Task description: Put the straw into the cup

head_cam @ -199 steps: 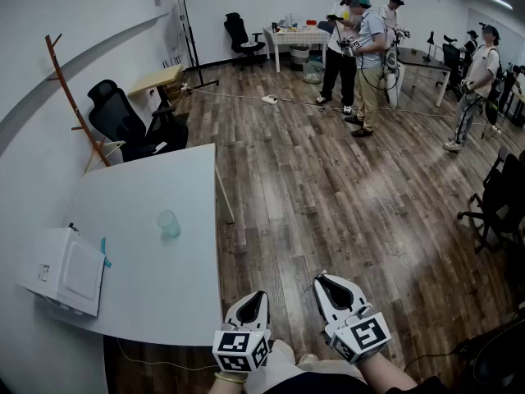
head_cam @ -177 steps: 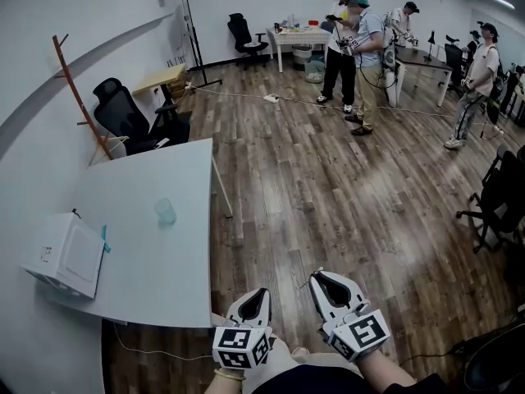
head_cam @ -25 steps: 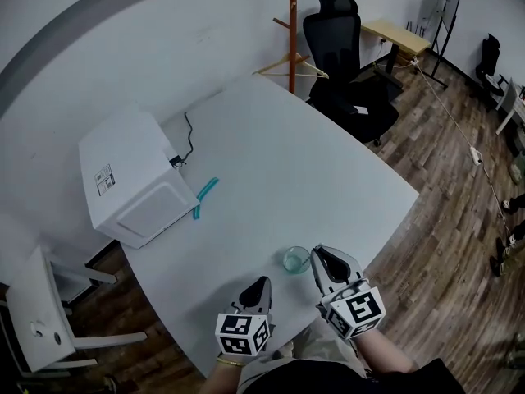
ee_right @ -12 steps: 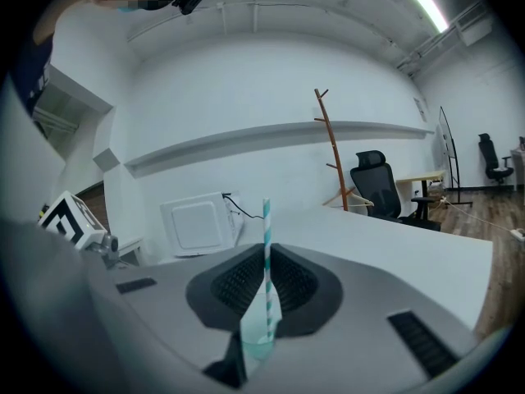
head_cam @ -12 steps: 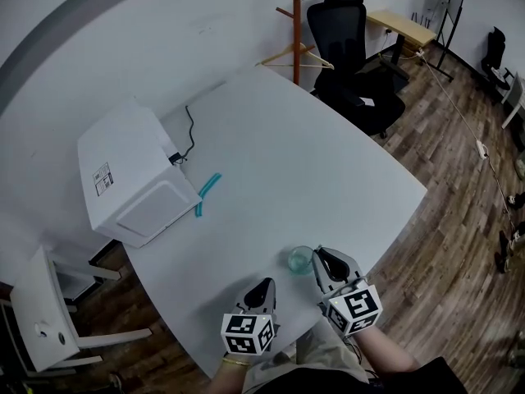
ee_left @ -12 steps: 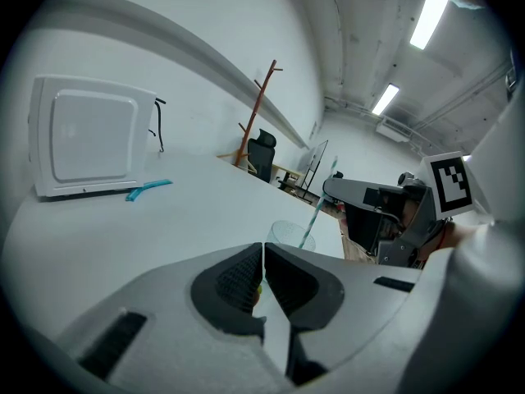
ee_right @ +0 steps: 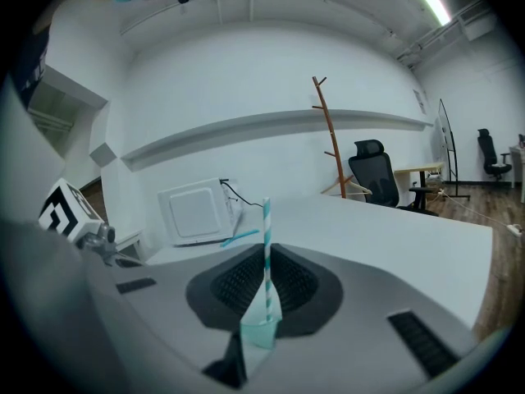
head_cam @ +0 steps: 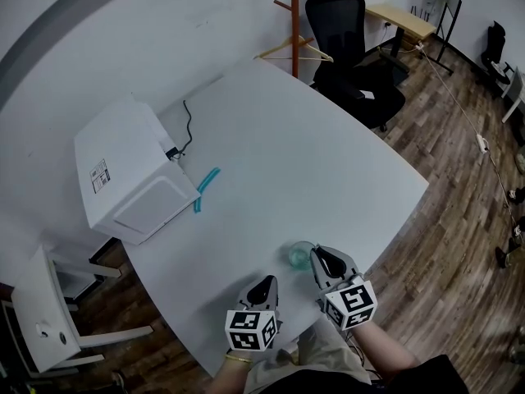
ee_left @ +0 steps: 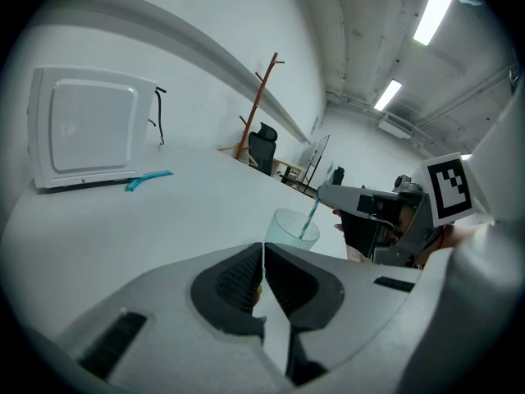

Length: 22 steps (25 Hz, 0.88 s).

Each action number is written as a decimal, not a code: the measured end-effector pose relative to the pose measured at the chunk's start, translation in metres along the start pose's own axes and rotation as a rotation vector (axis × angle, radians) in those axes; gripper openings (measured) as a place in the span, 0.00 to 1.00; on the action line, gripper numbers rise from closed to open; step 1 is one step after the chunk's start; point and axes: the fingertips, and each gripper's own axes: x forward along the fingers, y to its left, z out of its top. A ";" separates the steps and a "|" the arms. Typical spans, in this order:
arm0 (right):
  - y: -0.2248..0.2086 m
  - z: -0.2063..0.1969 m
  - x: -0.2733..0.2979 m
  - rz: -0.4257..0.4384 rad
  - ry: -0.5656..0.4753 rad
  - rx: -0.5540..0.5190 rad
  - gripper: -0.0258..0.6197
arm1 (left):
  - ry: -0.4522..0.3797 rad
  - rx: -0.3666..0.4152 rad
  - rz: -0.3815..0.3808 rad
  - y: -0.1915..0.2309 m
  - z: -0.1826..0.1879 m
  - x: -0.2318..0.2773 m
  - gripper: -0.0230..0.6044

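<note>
A clear teal-tinted cup [head_cam: 299,255] stands near the front edge of the white table [head_cam: 312,146]. My right gripper [head_cam: 319,258] is just right of the cup and shut on a teal-and-white striped straw [ee_right: 266,245], which stands upright between its jaws. In the left gripper view the straw [ee_left: 310,217] slants down from the right gripper [ee_left: 326,194], and its lower end is inside the rim of the cup [ee_left: 292,227]. My left gripper [head_cam: 264,283] hangs to the front left of the cup, with its jaws shut and nothing between them.
A white box-shaped appliance [head_cam: 130,179] with a black cable sits at the table's left. A teal strip [head_cam: 205,189] lies beside it. Beyond the far edge stand a wooden coat stand [head_cam: 294,15] and a black office chair [head_cam: 354,48]. The table's front edge is right under my grippers.
Both grippers have sunk toward the table. The right one has come down over the cup with the straw in it.
</note>
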 end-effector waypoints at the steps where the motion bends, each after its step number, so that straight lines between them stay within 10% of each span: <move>1: -0.001 -0.002 0.000 -0.001 0.001 0.003 0.11 | 0.002 0.000 0.003 0.000 -0.001 0.000 0.07; 17: -0.005 -0.014 -0.001 -0.022 0.057 0.021 0.12 | 0.000 0.010 0.018 -0.001 -0.003 -0.005 0.07; 22: -0.003 -0.015 -0.001 -0.018 0.072 0.027 0.31 | -0.002 0.020 0.014 -0.002 -0.002 -0.006 0.07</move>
